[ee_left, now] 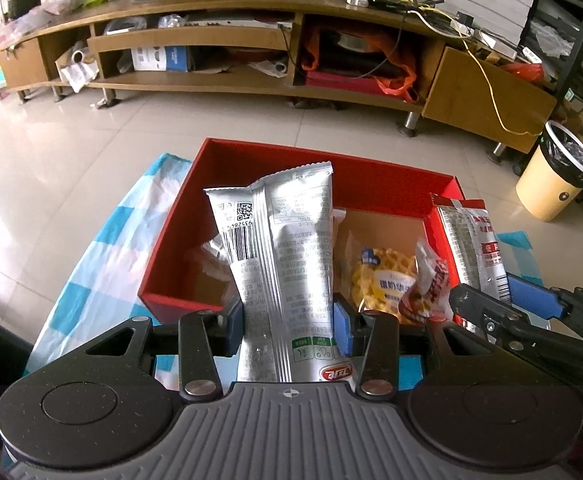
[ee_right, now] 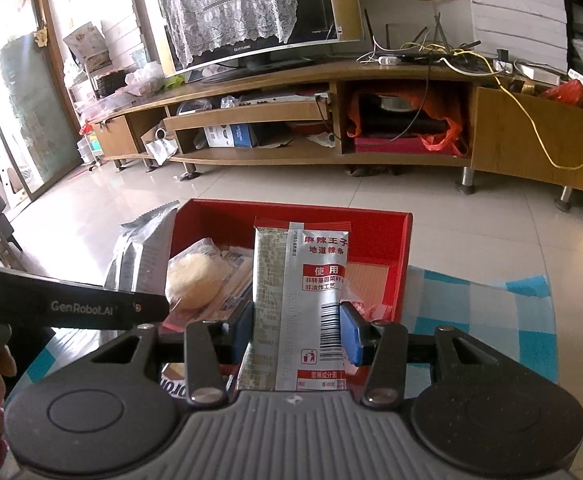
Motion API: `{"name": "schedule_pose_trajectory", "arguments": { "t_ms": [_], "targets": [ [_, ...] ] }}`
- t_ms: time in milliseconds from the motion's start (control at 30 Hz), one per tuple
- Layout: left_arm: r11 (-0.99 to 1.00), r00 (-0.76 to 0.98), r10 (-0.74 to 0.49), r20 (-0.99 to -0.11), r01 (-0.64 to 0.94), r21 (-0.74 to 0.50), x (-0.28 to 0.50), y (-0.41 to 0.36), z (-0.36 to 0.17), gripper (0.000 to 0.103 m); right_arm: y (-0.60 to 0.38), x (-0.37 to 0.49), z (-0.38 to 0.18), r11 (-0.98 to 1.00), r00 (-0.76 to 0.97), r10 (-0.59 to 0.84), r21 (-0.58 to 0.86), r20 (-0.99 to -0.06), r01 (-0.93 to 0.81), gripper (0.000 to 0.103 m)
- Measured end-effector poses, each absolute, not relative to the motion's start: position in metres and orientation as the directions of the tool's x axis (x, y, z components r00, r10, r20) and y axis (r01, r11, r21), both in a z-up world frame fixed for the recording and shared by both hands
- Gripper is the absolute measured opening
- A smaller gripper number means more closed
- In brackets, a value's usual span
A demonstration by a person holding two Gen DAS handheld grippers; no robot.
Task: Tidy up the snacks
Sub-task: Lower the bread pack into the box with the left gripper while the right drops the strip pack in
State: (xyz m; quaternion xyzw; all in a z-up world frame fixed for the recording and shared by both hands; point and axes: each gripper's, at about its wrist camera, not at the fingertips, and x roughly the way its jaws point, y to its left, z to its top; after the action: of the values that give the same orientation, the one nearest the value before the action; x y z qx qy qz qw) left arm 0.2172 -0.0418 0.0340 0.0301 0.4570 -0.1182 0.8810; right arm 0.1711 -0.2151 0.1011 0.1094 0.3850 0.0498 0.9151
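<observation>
Red cardboard forms the one box (ee_left: pixel 163 240), open-topped, set on a blue-and-white checked cloth (ee_left: pixel 103 248) over a tiled floor (ee_left: pixel 51 140). Two grippers are seen, each clamped on one packet.

Inside the box three loose snacks are counted from the left wrist view: a yellow lattice snack (ee_left: pixel 383 276) in clear wrap, a small red sachet (ee_left: pixel 435 280) beside it, and a clear wrapper (ee_left: pixel 207 256) at the left wall. From the right wrist view a pale round cake (ee_right: pixel 195 276) in clear wrap is noted in the box.

The silver packet (ee_left: pixel 283 248) is held upright above the near edge of the box, its barcode and printed back facing the camera. The left gripper (ee_left: pixel 287 320) is closed on its lower part, blue pads pressed to both sides.

The red-and-silver packet (ee_right: pixel 303 292) is likewise held upright over the near side of the box. The right gripper (ee_right: pixel 299 328) is closed narrowly on it, pads touching both edges.
</observation>
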Motion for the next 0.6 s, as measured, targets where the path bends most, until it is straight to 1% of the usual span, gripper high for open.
{"name": "schedule_pose_trajectory", "arguments": {
  "t_ms": [600],
  "targets": [
    [0.977, 0.559, -0.136, -0.818, 0.210, -0.019, 0.266, -0.058, 0.019, 0.052, -0.230, 0.221, 0.078, 0.974, 0.666, 0.155, 0.224, -0.730, 0.018, 0.045]
  ]
}}
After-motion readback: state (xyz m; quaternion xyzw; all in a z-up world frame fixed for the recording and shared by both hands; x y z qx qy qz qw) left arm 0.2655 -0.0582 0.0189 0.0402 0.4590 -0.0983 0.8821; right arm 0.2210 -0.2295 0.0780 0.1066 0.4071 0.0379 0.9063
